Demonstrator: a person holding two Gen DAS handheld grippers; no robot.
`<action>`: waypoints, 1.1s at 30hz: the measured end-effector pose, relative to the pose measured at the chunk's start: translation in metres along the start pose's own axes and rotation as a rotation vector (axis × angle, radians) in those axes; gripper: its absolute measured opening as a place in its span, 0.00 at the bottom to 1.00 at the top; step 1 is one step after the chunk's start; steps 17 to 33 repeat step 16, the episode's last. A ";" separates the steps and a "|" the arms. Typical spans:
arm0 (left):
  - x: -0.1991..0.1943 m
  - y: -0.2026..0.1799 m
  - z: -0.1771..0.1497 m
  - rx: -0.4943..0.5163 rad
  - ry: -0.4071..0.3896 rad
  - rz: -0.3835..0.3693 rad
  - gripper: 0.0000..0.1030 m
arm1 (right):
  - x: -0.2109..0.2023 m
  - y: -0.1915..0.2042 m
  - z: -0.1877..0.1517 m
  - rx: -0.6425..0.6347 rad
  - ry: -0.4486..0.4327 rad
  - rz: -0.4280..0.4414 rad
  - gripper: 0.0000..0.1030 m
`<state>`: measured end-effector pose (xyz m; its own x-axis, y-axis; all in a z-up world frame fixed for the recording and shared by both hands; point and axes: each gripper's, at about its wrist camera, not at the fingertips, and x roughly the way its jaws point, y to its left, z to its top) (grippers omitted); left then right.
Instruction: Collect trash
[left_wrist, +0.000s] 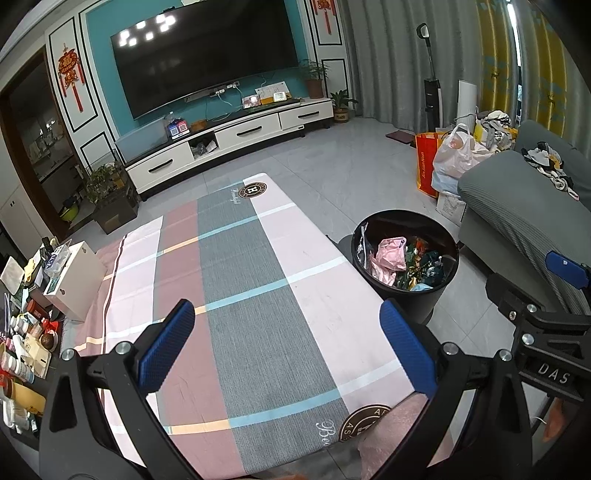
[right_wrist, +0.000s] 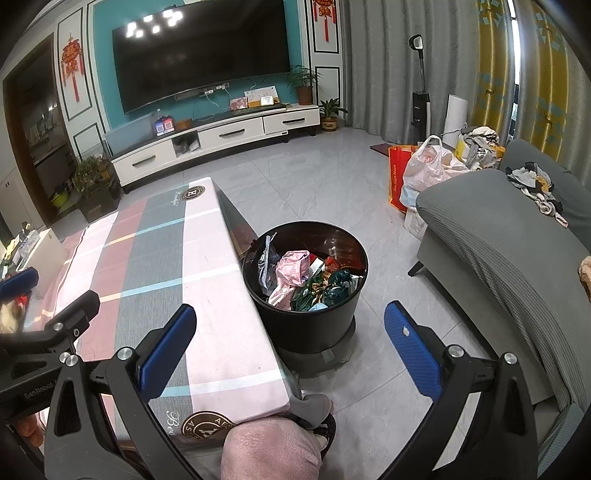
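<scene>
The trash (right_wrist: 308, 282) lies heaped inside a round black bin (right_wrist: 334, 321) that stands on the grey tiled floor (right_wrist: 332, 184), just beside the right-hand long edge of the low table (right_wrist: 221, 332): a crumpled pink bag (right_wrist: 290, 273), a clear plastic pouch (right_wrist: 266, 264) leaning against the bin's inner wall, dark green wrappers (right_wrist: 334, 286) and a bit of pale blue at the near rim. In the left wrist view the same bin (left_wrist: 410, 301) sits off the table's right edge, its contents (left_wrist: 400, 264) well below the rim. The table carries a checked cloth (left_wrist: 240, 277) in pink, grey and white with blue and orange stripes, and its top is bare where the grippers point. The left gripper (left_wrist: 286, 349) hangs over the near end of that cloth, its blue-padded fingers (left_wrist: 168, 343) spread wide and holding nothing. The right gripper (right_wrist: 290, 354) is aimed at the gap between table corner and bin, likewise spread wide and empty, with a blue pad (right_wrist: 412, 352) on each side of the view. A grey sofa (right_wrist: 498, 240) stands to the right of the bin, with plastic bags (right_wrist: 424, 168) on the floor beyond its arm. Cluttered bottles and boxes (left_wrist: 26, 332) crowd the table's far left side. A large dark television (left_wrist: 203, 55) hangs on the teal wall above a white cabinet (left_wrist: 229, 138).
</scene>
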<state>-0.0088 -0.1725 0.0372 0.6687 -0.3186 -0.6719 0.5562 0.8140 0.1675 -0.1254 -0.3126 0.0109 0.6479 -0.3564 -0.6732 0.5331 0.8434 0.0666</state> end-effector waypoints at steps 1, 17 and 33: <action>0.000 0.001 0.001 0.000 0.000 0.002 0.97 | 0.000 0.000 0.000 0.001 0.001 0.000 0.97; 0.001 -0.002 0.000 -0.004 0.004 -0.003 0.97 | 0.003 0.000 -0.002 -0.002 0.003 0.002 0.97; 0.001 -0.002 0.000 -0.004 0.004 -0.003 0.97 | 0.003 0.000 -0.002 -0.002 0.003 0.002 0.97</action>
